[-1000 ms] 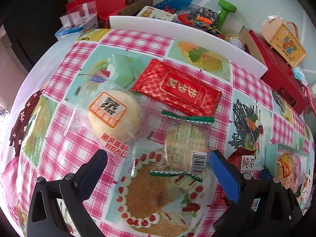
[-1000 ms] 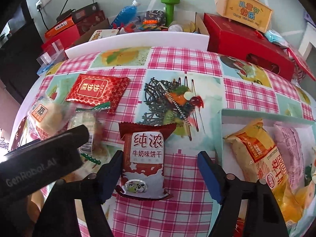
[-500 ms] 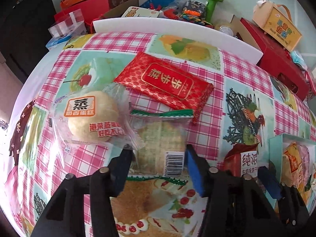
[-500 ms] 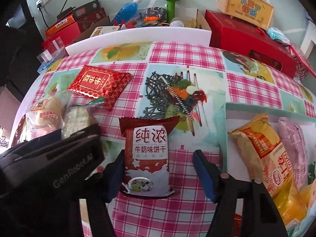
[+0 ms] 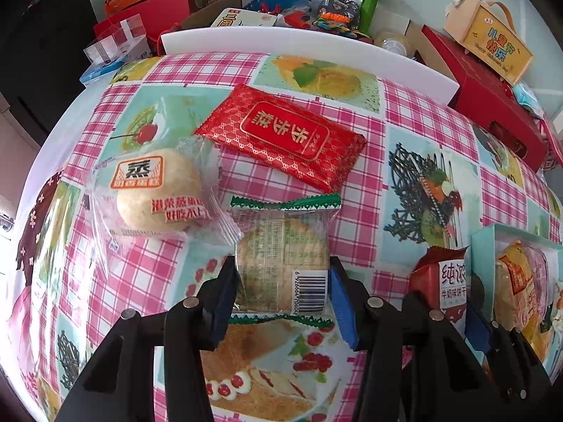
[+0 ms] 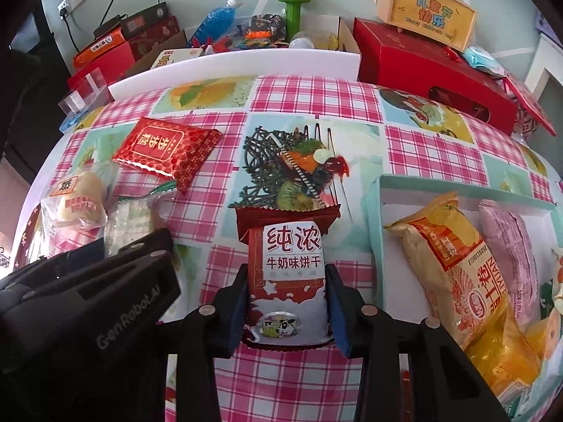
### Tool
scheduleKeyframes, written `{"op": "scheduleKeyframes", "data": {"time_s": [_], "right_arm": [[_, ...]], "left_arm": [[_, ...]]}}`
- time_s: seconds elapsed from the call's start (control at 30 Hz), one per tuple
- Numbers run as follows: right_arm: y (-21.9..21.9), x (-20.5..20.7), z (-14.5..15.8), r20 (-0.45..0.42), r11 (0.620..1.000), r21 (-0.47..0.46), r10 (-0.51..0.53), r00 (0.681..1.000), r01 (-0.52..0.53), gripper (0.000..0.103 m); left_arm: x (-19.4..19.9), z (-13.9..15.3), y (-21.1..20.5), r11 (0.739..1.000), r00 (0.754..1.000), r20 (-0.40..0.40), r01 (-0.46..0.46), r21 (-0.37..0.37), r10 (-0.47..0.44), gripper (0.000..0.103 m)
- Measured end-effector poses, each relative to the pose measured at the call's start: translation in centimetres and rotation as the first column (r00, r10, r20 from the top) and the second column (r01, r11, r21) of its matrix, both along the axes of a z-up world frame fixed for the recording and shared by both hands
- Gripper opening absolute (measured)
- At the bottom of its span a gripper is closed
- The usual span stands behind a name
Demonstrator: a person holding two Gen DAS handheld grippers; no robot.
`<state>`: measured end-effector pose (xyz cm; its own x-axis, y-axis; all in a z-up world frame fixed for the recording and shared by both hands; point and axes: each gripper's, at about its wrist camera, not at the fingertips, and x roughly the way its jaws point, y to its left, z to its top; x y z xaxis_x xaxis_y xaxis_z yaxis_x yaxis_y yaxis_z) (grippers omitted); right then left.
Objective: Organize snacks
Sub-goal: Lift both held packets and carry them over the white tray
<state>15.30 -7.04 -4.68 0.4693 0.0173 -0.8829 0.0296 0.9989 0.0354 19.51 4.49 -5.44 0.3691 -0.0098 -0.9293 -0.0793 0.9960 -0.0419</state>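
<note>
Both claws have just clamped. My left gripper (image 5: 281, 277), which stood wide over the table a second ago, has closed its blue pads onto the clear-wrapped pale cracker pack with green zigzag seals (image 5: 283, 246); the pads press its two long sides near the barcode end, though the jaws were barely narrowing at the last. My right gripper (image 6: 285, 293) has done the same in that second, and its pads now pinch the dark red and white milk biscuit pouch (image 6: 286, 274) across its lower half, puckering the wrapper inward.

Both packets rest on the pink checked tablecloth (image 6: 302, 102); I see no lift in either view. The cracker pack lies just beside the round steamed cake in clear film (image 5: 155, 193), whose loose wrapper edge touches or overlaps it, with the shiny red foil packet (image 5: 281, 137) just beyond. The milk biscuit pouch sits near the left wall of the pale teal open box (image 6: 374, 211), which already holds an orange bag (image 6: 447, 256) and a pink bag (image 6: 510, 246).

To me the grasping step looks done on both sides, so the carry to the box comes next. I would raise the left one carefully, since the cake's wrapper could drag along.
</note>
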Motion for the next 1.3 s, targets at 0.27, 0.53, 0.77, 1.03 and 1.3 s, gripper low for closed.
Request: {"op": "scheduleKeyframes", "data": {"time_s": [0.27, 0.53, 0.77, 1.03, 1.3], "right_arm": [[-0.9, -1.7, 1.6, 0.031, 1.0, 0.021, -0.018, 0.999, 0.018, 0.042], [-2.6, -4.3, 4.8, 0.101, 0.997, 0.062, -0.049, 0.994, 0.043, 0.042], [-4.6, -6.8, 8.5, 0.172, 0.992, 0.097, -0.092, 0.981, 0.077, 0.042], [-9.0, -9.8, 10.2, 0.197, 0.98, 0.096, -0.189, 0.962, 0.173, 0.042], [-16.2, -12.3, 10.2, 0.186, 0.931, 0.084, -0.366, 0.912, 0.356, 0.042]], "left_arm": [[-2.0, 2.7, -1.1, 1.0, 0.999, 0.044, 0.015, -0.013, -0.015, 0.051], [-5.0, 7.5, -1.0, 1.0, 0.992, 0.124, 0.014, -0.014, -0.012, 0.051], [-6.0, 10.9, -1.1, 0.999, 0.981, 0.193, 0.03, -0.035, -0.022, 0.051], [-7.5, 12.4, -3.6, 0.993, 0.972, 0.224, 0.094, -0.065, -0.078, 0.051], [-9.0, 12.6, -9.4, 0.958, 0.947, 0.221, 0.263, -0.111, -0.234, 0.051]]}}
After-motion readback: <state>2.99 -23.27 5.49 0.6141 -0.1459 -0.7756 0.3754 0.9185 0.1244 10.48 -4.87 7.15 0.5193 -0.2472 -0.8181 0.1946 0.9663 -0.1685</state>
